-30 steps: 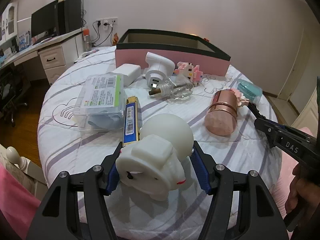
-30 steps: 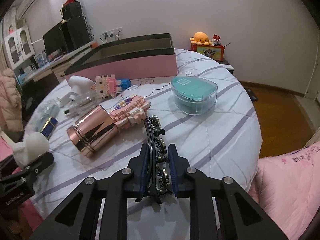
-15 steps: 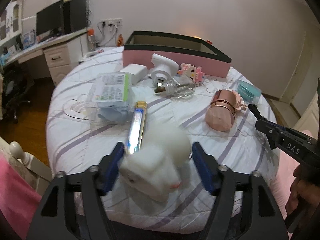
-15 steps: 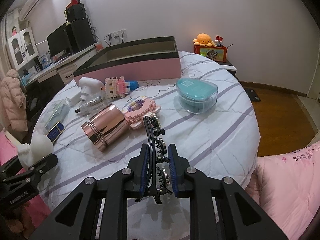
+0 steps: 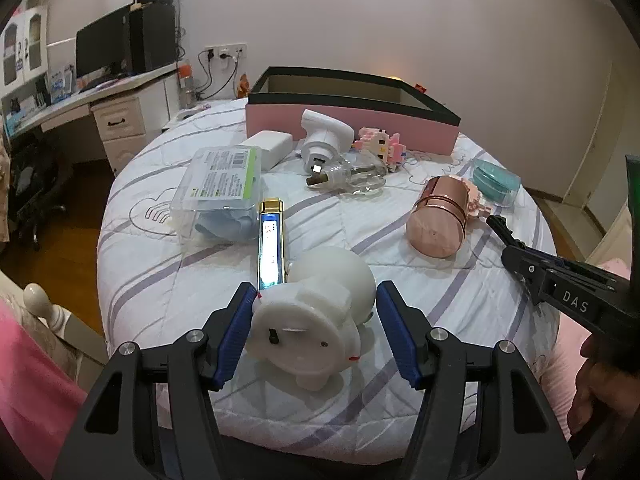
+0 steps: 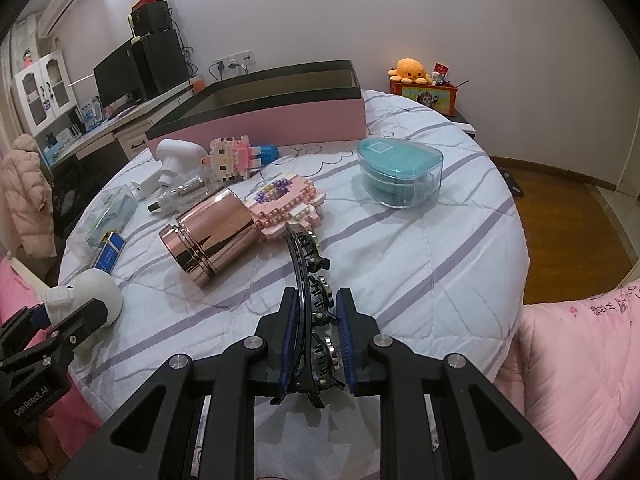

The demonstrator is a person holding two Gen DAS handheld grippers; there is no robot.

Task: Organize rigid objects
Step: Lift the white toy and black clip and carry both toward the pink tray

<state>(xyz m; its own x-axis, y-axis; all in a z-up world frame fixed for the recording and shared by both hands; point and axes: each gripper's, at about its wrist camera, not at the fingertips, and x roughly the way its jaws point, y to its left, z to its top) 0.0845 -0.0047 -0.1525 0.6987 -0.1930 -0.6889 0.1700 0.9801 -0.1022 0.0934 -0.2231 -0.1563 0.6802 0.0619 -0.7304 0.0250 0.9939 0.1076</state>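
Compared with half a second ago, my left gripper (image 5: 316, 320) has just narrowed its jaws around the white figurine (image 5: 316, 316); the left blue pad touches the figurine's base, while a visible gap remains between the right pad and its flank, so I count it as bracketing the piece, not clamping it. The figurine, blurred in the previous frame, now reads sharp: matte white plastic, a smooth domed body with blocky stub limbs and a flat round underside turned toward the lens. It rests on the round table (image 5: 160, 272) near the front edge, its dome touching the near end of a slim blue-and-gold box (image 5: 271, 240). My right gripper (image 6: 316, 344) is as before, fully closed on a black hair clip (image 6: 310, 280), a thin curved bar with toothed edges and metal studs, projecting forward past the pads. The table cover is quilted white cloth with lilac stripes. Beyond the clip a polished rose-gold cylindrical canister (image 6: 212, 236) lies on its side, touching a pink brick-built model (image 6: 286, 204) with beaded studs. A teal case in a clear housing (image 6: 400, 172) stands apart to the right. The pink storage box (image 6: 272, 112), rectangular with a dark rim and an open top, sits at the far edge.
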